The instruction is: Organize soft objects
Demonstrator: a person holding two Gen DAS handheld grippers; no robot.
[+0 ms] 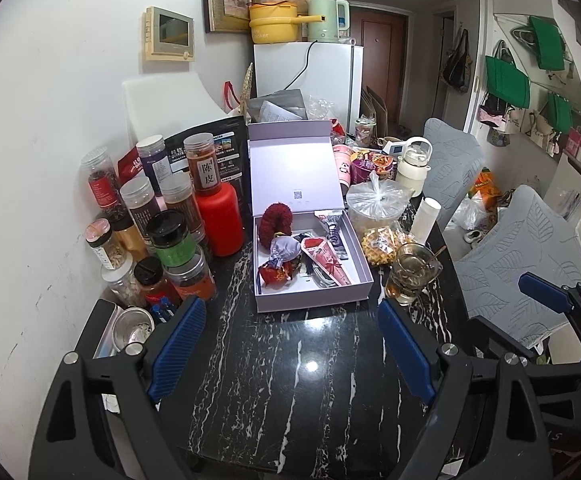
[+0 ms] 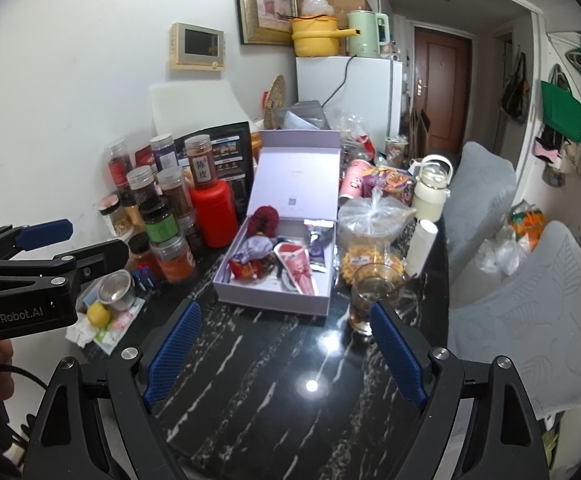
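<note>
Black marble table (image 1: 290,380) carries an open lilac box (image 1: 314,300) of soft objects; left gripper (image 1: 290,348) and right gripper (image 2: 286,356) are both open, empty.

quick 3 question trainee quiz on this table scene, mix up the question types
1. True or false: the lid of the lilac cardboard box stands open.
2. Multiple choice: where does the fluffy dark red scrunchie lie? A) at the box's back left corner B) on the grey chair C) inside the glass cup
3. Fill in: the clear glass cup with a spoon stands to the box's ____.

Key
1. True.
2. A.
3. Right; it stands ahead of the open, empty left gripper in the left wrist view, and the right gripper is also open and empty.
</note>
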